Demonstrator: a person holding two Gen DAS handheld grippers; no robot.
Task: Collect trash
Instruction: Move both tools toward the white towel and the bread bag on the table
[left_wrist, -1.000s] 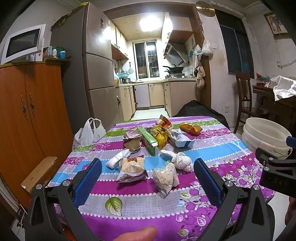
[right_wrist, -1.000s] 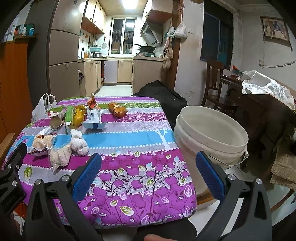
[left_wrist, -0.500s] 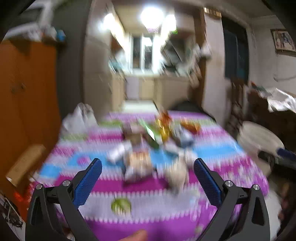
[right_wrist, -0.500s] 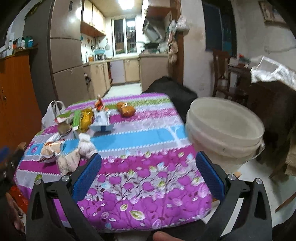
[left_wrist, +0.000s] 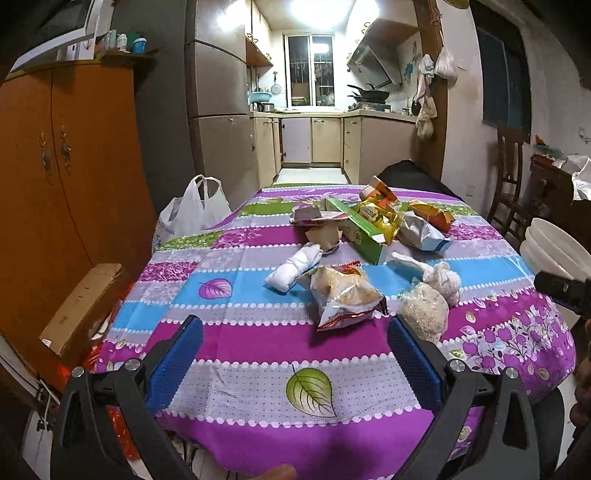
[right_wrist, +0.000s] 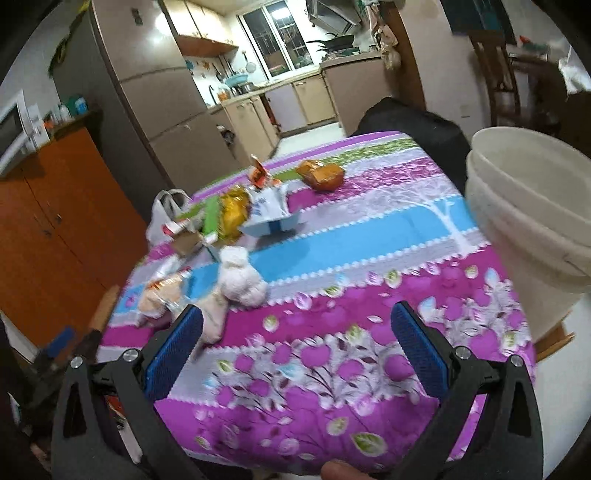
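Note:
Trash lies on the striped purple tablecloth (left_wrist: 258, 343): a crumpled snack bag (left_wrist: 345, 295), a clear bag of crumbs (left_wrist: 424, 314), a white wad (left_wrist: 443, 282), a rolled white tissue (left_wrist: 295, 267), a green box (left_wrist: 356, 229), a yellow wrapper (left_wrist: 378, 218), a white-blue packet (left_wrist: 421, 234) and an orange wrapper (left_wrist: 432, 216). My left gripper (left_wrist: 295, 363) is open and empty above the near table edge, short of the snack bag. My right gripper (right_wrist: 295, 349) is open and empty over the table's near right part. The white wad (right_wrist: 240, 280) lies ahead to its left. A white bucket (right_wrist: 532, 221) stands right of the table.
An orange wooden cabinet (left_wrist: 55, 184) and a cardboard box (left_wrist: 81, 306) stand left of the table. A white plastic bag (left_wrist: 192, 214) hangs at the far left corner. A black chair back (right_wrist: 406, 122) is behind the table. The kitchen (left_wrist: 314, 140) lies beyond.
My left gripper has moved closer to the table and tilted down. My right gripper has swung left and tilted toward the trash, with the bucket now at the right edge.

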